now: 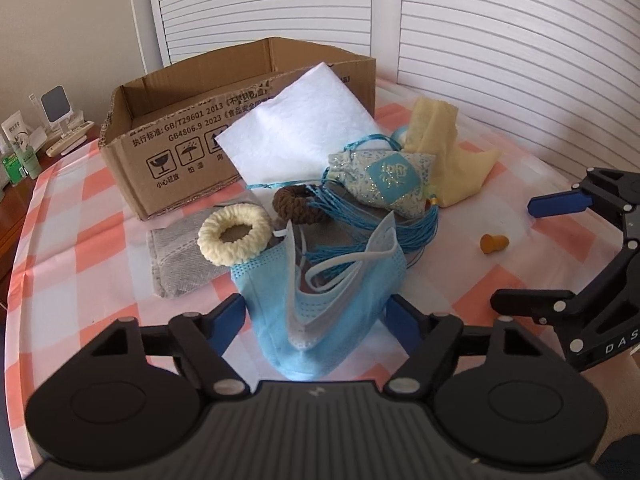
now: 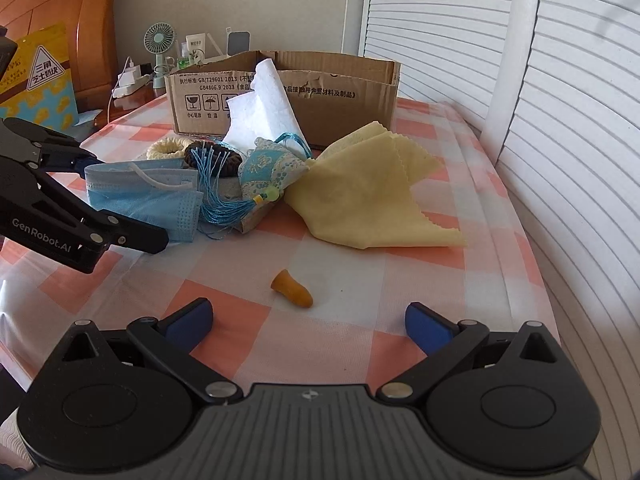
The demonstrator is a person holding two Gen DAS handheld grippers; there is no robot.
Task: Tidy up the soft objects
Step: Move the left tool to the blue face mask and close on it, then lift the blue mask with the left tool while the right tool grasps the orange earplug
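Note:
A pile of soft things lies on the checked tablecloth [image 1: 80, 216] before a cardboard box [image 1: 168, 120]. My left gripper [image 1: 316, 322] is open, its blue pads on either side of a blue face mask [image 1: 320, 300] without pressing it. Behind the mask lie a cream knitted ring [image 1: 234, 240], a brown knitted ring [image 1: 298, 202], a blue sachet with tassels [image 1: 384, 176], a white cloth [image 1: 296, 132], a yellow cloth [image 1: 444, 148] and a grey cloth [image 1: 176, 264]. My right gripper [image 2: 308, 320] is open and empty just behind an orange earplug [image 2: 294, 288].
The box [image 2: 340, 96] stands open at the table's far side. White louvred doors [image 2: 560, 120] run along the right. A wooden side table with bottles, a fan [image 2: 160, 46] and chargers stands at the far left. The table edge falls off at the right.

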